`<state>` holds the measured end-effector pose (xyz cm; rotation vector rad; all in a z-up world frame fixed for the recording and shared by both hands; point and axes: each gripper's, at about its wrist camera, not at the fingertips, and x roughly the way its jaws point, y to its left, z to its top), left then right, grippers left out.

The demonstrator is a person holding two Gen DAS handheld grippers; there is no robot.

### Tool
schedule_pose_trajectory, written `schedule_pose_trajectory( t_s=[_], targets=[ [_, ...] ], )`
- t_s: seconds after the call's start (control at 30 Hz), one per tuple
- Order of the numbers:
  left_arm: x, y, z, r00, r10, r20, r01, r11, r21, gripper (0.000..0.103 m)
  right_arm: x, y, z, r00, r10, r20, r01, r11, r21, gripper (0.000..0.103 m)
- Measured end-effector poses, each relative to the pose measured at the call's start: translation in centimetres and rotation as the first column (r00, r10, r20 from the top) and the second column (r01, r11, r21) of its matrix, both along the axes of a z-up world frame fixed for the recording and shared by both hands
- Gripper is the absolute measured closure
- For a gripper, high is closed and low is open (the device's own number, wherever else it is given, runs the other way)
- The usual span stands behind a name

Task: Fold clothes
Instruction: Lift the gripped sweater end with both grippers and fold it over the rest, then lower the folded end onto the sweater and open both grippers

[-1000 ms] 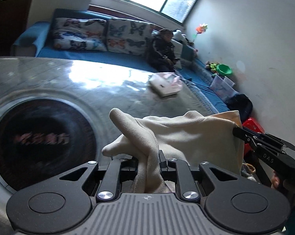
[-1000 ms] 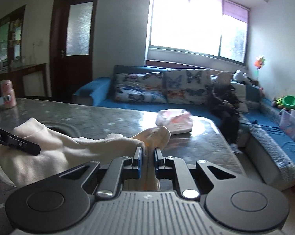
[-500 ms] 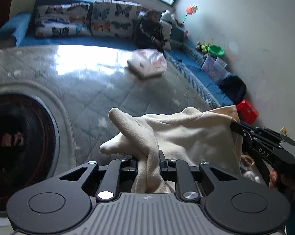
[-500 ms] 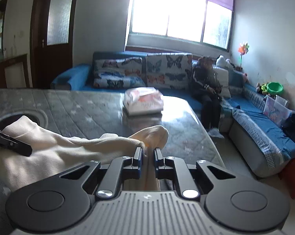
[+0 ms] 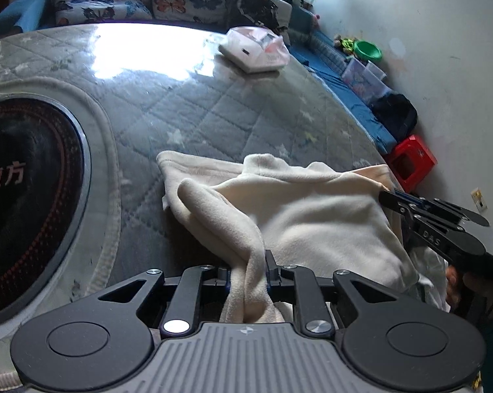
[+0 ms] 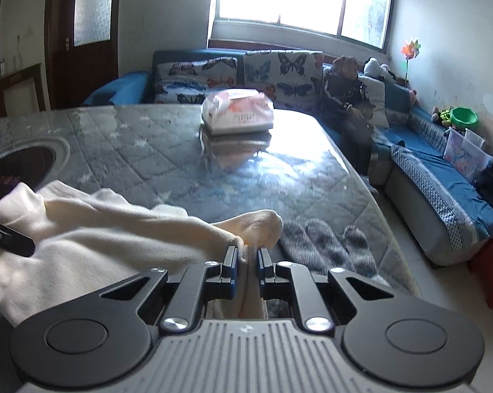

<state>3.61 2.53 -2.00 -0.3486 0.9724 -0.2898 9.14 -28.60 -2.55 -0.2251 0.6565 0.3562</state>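
Note:
A cream fleece garment (image 5: 312, 216) is stretched between both grippers over the quilted grey table (image 5: 187, 104). Its far edge lies on the table top. My left gripper (image 5: 248, 263) is shut on a bunched fold of the cloth. My right gripper (image 6: 248, 258) is shut on the other end of the cream garment (image 6: 99, 242). Each view shows the other tool: the right gripper (image 5: 390, 198) at the right edge of the left wrist view, the left gripper (image 6: 24, 247) at the left edge of the right wrist view. A hand (image 5: 456, 281) shows behind the right tool.
A pink-and-white plastic pack (image 6: 236, 111) lies far across the table. A dark round inset (image 5: 24, 203) fills the table's left part. A grey fuzzy cloth (image 6: 328, 242) lies near the right table edge. A blue sofa (image 6: 426, 170) with a seated person (image 6: 344, 91) lines the far side; a red stool (image 5: 413, 160) stands on the floor.
Both grippers have come down and tipped forward with the garment; its far edge now rests on the table, where before it hung above it. Both grips stay the same.

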Motion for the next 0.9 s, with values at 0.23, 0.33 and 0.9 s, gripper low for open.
schedule_pose_trajectory(
  t_s=[0.23,0.33,0.9],
  targets=[
    [-0.2,0.1,0.1,1.000,0.007,0.003,-0.007,1.000,0.029,0.075,-0.2,-0.3,-0.8,1.000,0.000,-0.009,0.000,1.000,-0.031,0.090],
    [-0.5,0.1,0.5,1.000,0.011,0.016,-0.012,0.998,0.061,0.068,-0.4,-0.6,-0.1,1.000,-0.007,0.009,0.007,1.000,-0.018,0.089],
    [-1.5,0.2,3.0,0.993,0.040,0.110,-0.054,0.989,0.134,0.051,0.2,4.7,0.3,0.992,0.124,0.019,-0.124,0.992,0.014,0.056]
  ],
)
